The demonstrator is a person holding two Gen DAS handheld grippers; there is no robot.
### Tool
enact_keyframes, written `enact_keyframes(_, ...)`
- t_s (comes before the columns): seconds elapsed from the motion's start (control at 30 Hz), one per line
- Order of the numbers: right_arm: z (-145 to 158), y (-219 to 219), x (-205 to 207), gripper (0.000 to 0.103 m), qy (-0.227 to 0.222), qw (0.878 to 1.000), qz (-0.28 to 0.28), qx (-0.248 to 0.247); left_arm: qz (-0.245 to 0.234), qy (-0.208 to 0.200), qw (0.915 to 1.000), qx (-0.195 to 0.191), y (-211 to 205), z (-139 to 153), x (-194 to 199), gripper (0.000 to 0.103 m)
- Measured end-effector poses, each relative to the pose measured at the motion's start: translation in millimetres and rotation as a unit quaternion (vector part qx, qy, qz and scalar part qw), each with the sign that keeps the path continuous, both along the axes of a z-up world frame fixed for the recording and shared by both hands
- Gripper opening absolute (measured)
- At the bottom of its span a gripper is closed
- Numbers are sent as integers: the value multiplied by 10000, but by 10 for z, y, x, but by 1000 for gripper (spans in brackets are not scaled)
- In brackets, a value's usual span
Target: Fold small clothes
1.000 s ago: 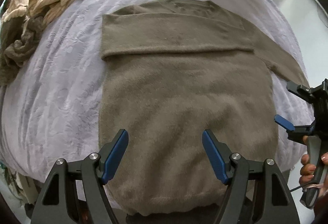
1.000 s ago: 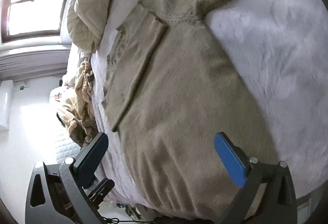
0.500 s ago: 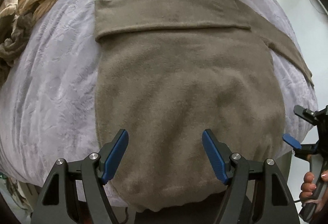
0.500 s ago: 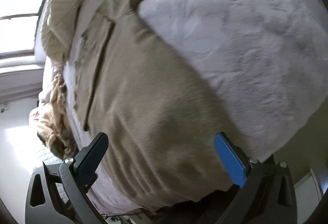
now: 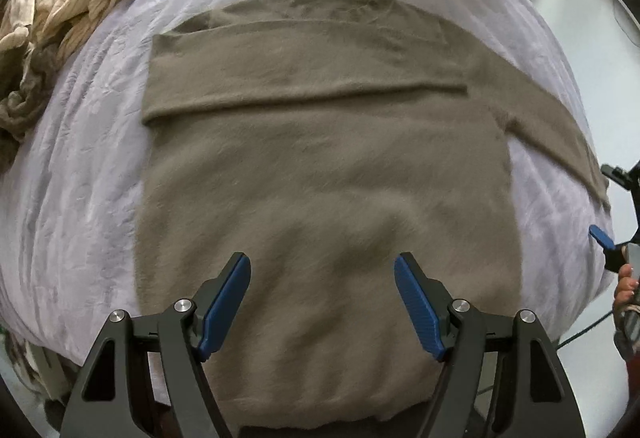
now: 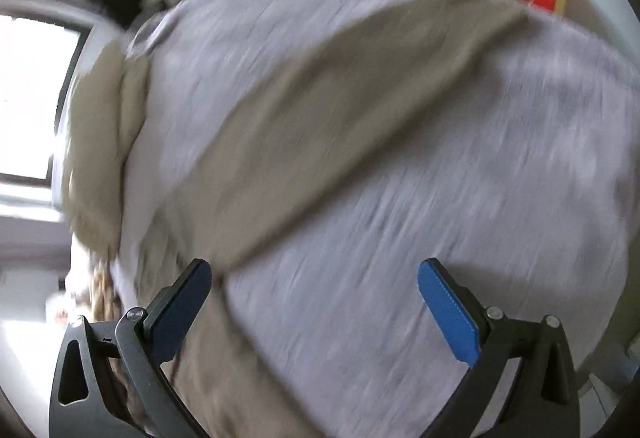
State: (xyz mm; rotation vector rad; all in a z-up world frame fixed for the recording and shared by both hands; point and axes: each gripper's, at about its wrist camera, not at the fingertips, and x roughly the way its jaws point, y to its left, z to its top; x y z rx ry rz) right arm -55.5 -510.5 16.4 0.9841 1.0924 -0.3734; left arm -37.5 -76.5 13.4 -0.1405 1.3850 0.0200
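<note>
lilac bedspread [image 5: 80, 165]; taupe sweater [image 5: 320, 165] flat; grippers agape

sweater [image 5: 320, 173] lies flat on bed [image 5: 80, 173] (clothes pile [image 5: 60, 17] far left).

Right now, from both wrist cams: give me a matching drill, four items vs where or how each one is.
Items:
1. sweater
2. left sleeve
3. right sleeve
4. left tool

States:
A. stretched out flat on the bedspread
B. open, over the hem
C. folded across the chest
D. spread flat, neck toward the far side

Pairs: 1-D, 2-C, 3-A, 4-B
</note>
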Motion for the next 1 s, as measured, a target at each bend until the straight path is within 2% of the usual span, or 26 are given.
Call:
enact_keyframes(0.13,-232,-623,-7,103,-127,9960,-710,518,7,154,9999,54,-377,-55,271,75)
enact_keyframes(0.3,-461,-968,-34,98,-463,9850,-1198,1153,-83,167,9998,-2,-810,-41,526,75)
enact_keyframes(0.37,-523,-1008,-22,82,-583,9815,-1248,1327,-142,202,9997,-12,-967,-42,615,75)
enact_keyframes(0.43,-601,-1062,-22,29,-751,9743,-1341,1650,-185,185,9997,-11,-1051,-15,671,75)
enact_keyframes(0.5,-655,-1051,-9,8,-979,9642,-1421,2012,-200,143,9997,31,-1098,9,706,75)
enact_keyframes(0.57,-611,-999,38,8,-1246,9599,-1369,2106,-164,120,9998,58,-1077,20,729,75)
enact_keyframes(0.63,-507,-900,158,8,-1494,9584,-1087,2177,-82,106,9999,100,-983,26,725,75)
enact_keyframes(0.73,-232,-639,491,8,-1776,9613,-356,2077,34,62,9998,165,-793,20,690,75)
enact_keyframes(0.83,133,-214,930,8,-2024,9606,662,1785,248,31,9996,153,-508,-22,650,75)
enact_keyframes(0.9,381,204,1223,8,-2133,9550,1429,1487,362,26,9993,128,-332,-57,621,75)
enact_keyframes(1.0,647,1031,1627,8,-2175,9352,2571,1097,463,29,9989,111,-4,-125,576,75)
